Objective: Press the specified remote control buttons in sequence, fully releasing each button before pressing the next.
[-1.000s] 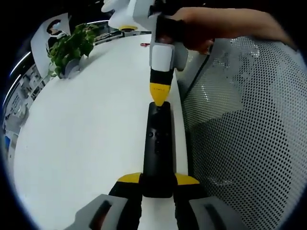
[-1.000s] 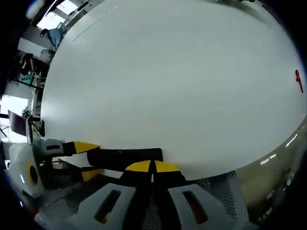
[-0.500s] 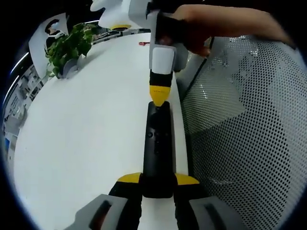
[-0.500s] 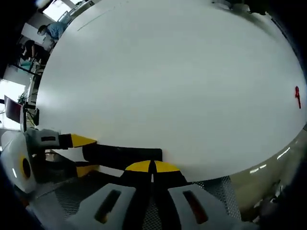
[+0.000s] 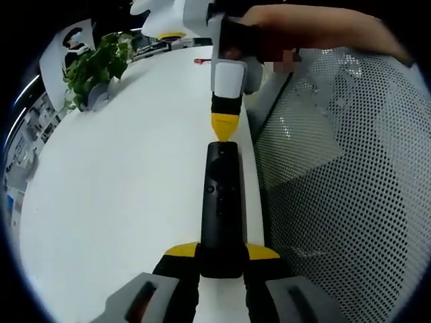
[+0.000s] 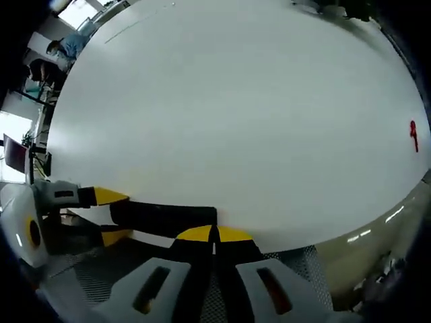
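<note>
Black remote (image 5: 221, 208), yellow-tipped grey grippers (image 5: 222, 253), white desk (image 5: 128, 182), green plant (image 5: 97, 64), white dotted mesh chair (image 5: 343, 168), small red mark (image 6: 413, 132).

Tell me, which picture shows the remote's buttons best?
The left gripper view: the black remote lies lengthwise with its button face up, held by the left gripper. In the right gripper view the remote is a dark side-on bar, buttons not visible.

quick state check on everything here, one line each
remote control: flat at the table edge, near end clamped
left gripper: shut on the remote control
right gripper: shut, tip just off the remote's far end
potted plant: upright
table: bare white top
</note>
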A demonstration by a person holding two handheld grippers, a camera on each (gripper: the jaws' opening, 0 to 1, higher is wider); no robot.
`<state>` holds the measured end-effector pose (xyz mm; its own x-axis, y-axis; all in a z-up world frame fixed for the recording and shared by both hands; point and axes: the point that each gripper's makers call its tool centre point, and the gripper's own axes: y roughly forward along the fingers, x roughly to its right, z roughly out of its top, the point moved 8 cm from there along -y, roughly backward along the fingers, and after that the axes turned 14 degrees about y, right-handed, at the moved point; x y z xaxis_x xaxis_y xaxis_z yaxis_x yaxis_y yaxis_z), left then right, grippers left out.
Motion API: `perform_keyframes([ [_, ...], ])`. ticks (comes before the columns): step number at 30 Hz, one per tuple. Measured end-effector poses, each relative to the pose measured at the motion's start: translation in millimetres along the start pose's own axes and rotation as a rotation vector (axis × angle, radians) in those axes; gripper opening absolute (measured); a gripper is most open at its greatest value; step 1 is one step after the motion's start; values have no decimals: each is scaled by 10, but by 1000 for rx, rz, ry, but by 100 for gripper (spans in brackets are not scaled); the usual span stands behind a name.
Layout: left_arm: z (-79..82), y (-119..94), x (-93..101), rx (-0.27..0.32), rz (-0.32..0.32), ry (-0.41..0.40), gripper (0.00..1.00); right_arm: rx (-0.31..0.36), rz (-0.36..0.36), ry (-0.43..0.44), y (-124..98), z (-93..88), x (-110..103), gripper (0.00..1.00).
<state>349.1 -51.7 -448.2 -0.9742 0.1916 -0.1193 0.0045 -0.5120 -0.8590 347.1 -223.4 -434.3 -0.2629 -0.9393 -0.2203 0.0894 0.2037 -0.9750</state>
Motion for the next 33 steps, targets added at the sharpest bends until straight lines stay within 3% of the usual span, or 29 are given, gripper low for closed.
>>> perform_keyframes([
  [3,-6,-2,3,7,3,-6,24,-29,29,22,30,-8,-4,0],
  [16,-10,-1,5,13,7,-10,25,3,6,-34,13,-46,-39,0],
  [22,-5,4,-6,14,4,-13,25,4,-50,-168,28,-19,-80,0],
  [26,-6,5,-7,13,7,-13,25,5,-7,-99,19,-27,-38,0],
  [31,-3,5,-5,11,9,-13,25,-16,98,94,22,-14,60,0],
  [33,-3,5,-5,12,9,-14,25,-21,106,112,21,-9,82,0],
])
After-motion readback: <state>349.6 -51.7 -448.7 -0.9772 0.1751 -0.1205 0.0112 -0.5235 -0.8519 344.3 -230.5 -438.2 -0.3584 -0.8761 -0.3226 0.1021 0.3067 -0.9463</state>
